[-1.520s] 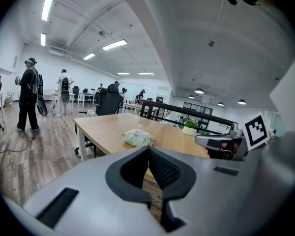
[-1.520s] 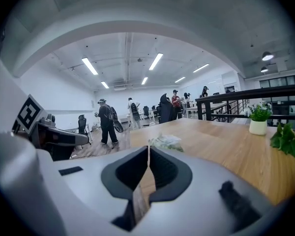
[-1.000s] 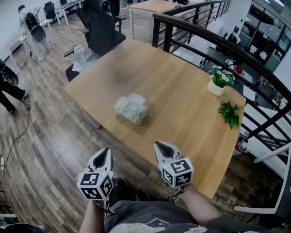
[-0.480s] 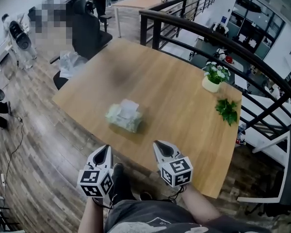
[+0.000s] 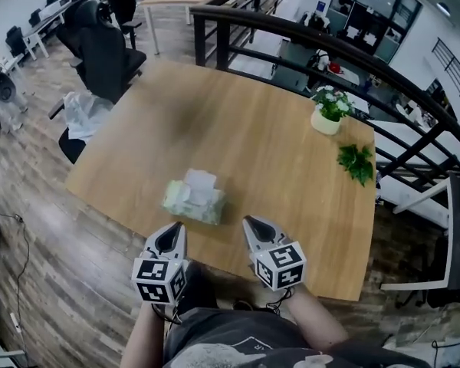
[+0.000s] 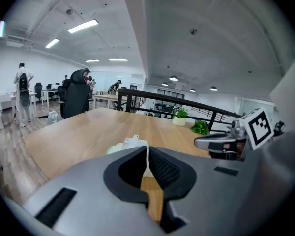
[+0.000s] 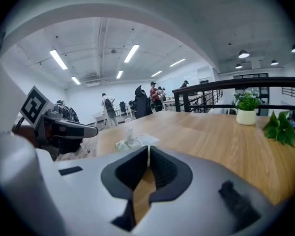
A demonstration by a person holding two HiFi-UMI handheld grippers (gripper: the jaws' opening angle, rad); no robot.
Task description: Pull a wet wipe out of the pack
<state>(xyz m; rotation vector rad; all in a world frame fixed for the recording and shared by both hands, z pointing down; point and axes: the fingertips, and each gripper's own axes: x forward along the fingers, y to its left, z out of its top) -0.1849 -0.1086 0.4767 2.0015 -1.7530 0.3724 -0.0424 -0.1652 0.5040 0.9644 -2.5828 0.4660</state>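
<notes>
A pale green wet wipe pack [image 5: 192,200] lies near the front edge of the wooden table [image 5: 276,175], and a white wipe [image 5: 200,180] sticks up from its top. My left gripper [image 5: 174,229] hovers just short of the pack's near side, shut with nothing in it. To its right, level with it, my right gripper [image 5: 250,225] hangs over the table's front edge, also shut and empty. The left gripper view has the pack [image 6: 124,145] right beyond my left gripper [image 6: 147,149]. In the right gripper view the pack [image 7: 132,141] lies ahead and left of my right gripper [image 7: 148,150].
A flowering plant in a white pot [image 5: 327,114] and a loose green sprig [image 5: 356,162] sit at the table's far right. A black railing [image 5: 291,41] runs behind the table. A black office chair [image 5: 103,48] and a plastic bag [image 5: 80,113] stand at the far left.
The person has stepped up to the table, so the pack now lies much nearer. Both grippers have moved forward to the table's front edge, still shut.
</notes>
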